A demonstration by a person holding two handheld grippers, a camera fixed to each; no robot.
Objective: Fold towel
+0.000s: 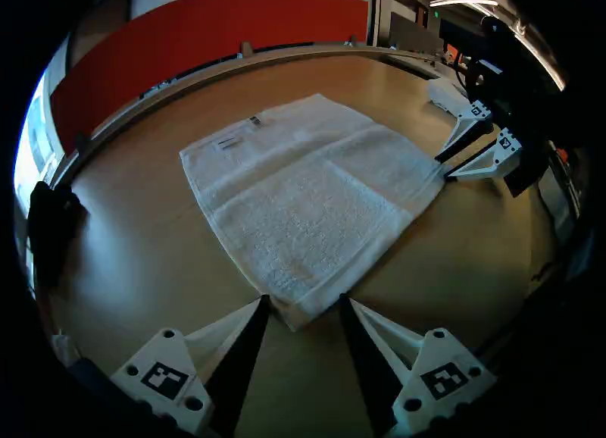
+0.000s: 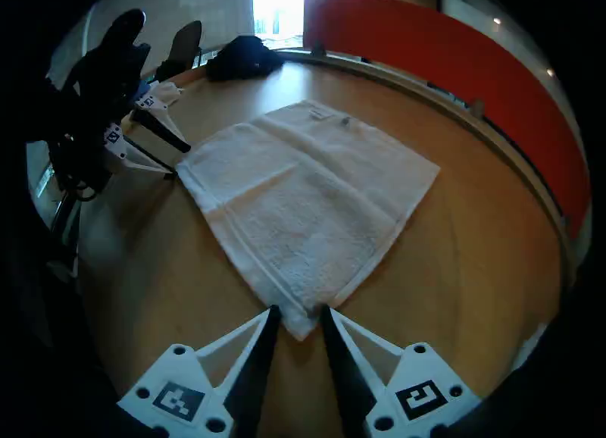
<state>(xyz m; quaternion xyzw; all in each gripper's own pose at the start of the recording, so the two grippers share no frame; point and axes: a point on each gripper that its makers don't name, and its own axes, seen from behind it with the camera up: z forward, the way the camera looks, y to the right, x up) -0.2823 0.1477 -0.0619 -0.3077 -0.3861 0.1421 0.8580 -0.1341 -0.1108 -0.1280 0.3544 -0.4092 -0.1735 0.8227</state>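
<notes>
A white towel (image 1: 303, 188) lies flat on the round wooden table (image 1: 151, 241), folded over, with a small label near its far edge. In the left gripper view, my left gripper (image 1: 303, 300) stands open with the towel's near corner between its fingers. Farther off at the towel's right corner is my right gripper (image 1: 443, 170), its fingers apart. In the right gripper view, the towel (image 2: 310, 188) spreads ahead, and my right gripper (image 2: 299, 311) straddles its near corner with a narrow gap, open. My left gripper (image 2: 180, 161) sits at the towel's left corner.
A red wall panel (image 1: 212, 29) runs behind the table's raised rim. A dark bag (image 2: 242, 55) rests at the table's far edge, with chairs (image 2: 185, 40) beyond it. A small white object (image 1: 447, 95) lies near the right gripper. Bare table (image 2: 470, 248) surrounds the towel.
</notes>
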